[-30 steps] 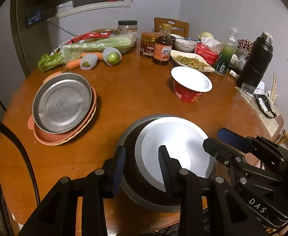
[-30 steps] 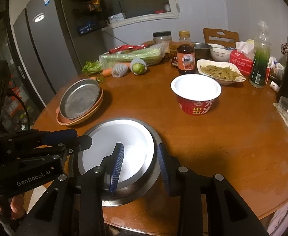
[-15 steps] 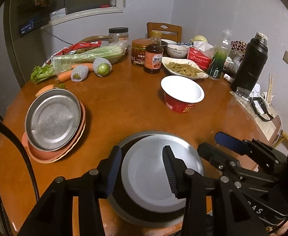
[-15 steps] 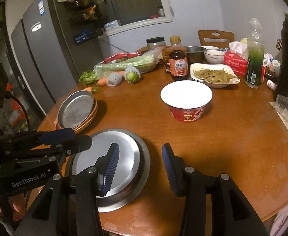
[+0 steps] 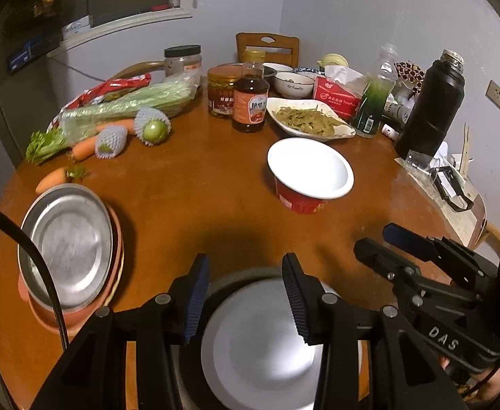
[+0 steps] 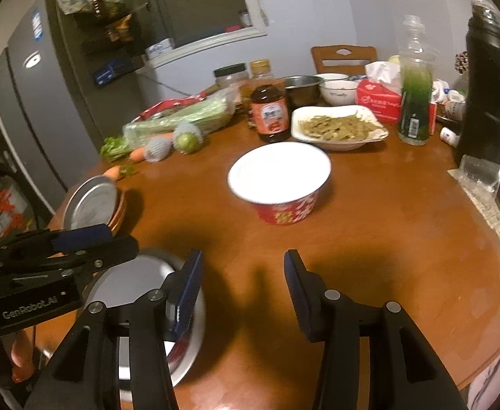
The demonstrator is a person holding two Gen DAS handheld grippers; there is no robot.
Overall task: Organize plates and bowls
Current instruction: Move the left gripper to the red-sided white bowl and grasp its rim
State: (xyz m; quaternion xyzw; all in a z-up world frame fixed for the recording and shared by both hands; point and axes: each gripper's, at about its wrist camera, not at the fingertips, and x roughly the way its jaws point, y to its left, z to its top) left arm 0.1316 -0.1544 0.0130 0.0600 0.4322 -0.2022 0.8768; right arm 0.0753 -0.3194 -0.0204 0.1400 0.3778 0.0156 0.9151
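Observation:
A white plate (image 5: 260, 345) lies in a grey metal pan (image 5: 195, 376) at the table's near edge; it also shows in the right wrist view (image 6: 130, 283). My left gripper (image 5: 245, 299) is open and empty above its far rim. My right gripper (image 6: 241, 290) is open and empty over bare table to the plate's right. A steel plate (image 5: 69, 242) rests on orange plates (image 5: 113, 263) at the left. A red bowl (image 5: 309, 174) with a white inside stands mid-table; it also shows in the right wrist view (image 6: 280, 181).
The round wooden table (image 6: 386, 239) holds a dish of food (image 6: 338, 128), a sauce bottle (image 6: 270, 112), celery (image 5: 130, 106), carrots, wrapped fruit, a green bottle (image 6: 414, 102), a black flask (image 6: 489, 85) and bowls at the back. A fridge stands left.
Both grippers have opened wider and pulled back from the white plate. The right gripper has swung right, off the plate, over bare table.

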